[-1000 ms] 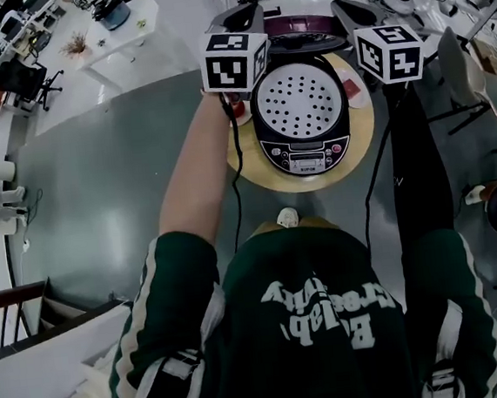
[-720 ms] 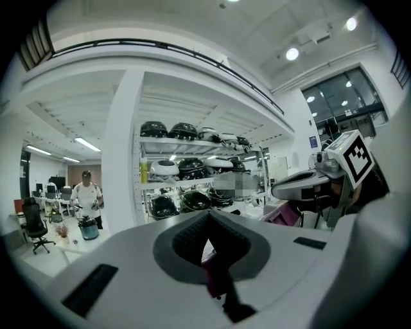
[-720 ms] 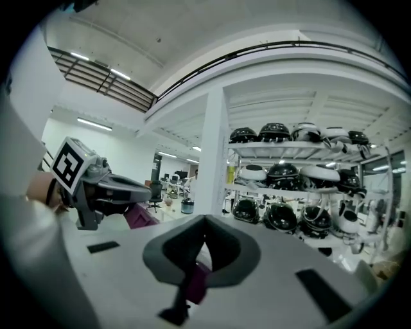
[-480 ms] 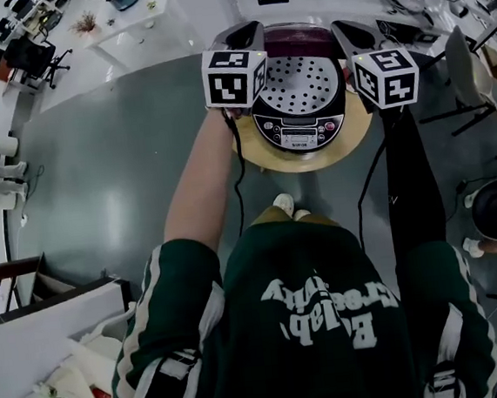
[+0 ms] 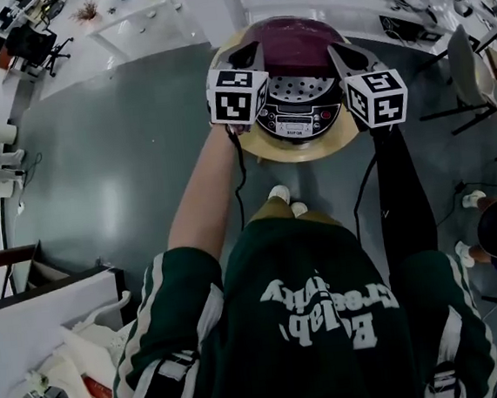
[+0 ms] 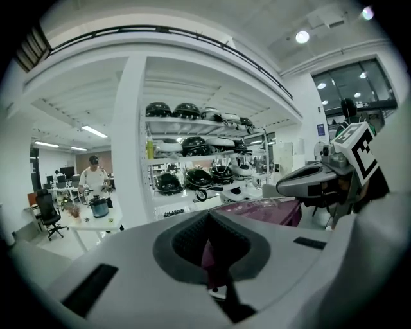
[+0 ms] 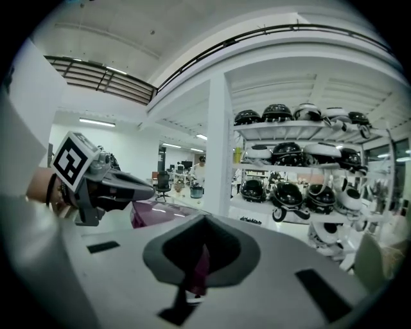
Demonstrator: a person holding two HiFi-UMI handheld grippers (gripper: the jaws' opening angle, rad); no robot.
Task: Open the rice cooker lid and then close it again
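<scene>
My left fingers [image 6: 128,270] are shut tight on nothing, and so are my right fingers [image 7: 289,257]. I hold the left gripper [image 5: 250,52] and right gripper [image 5: 344,51] beside the purple lid [image 5: 290,39], which stands open. I think they're ready to push it shut. The rice cooker [image 5: 300,119] sits on the round bench [image 5: 264,153].

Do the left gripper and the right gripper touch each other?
Apart. The head view shows the left gripper and the right gripper on opposite sides of the rice cooker, with its raised lid between them.
</scene>
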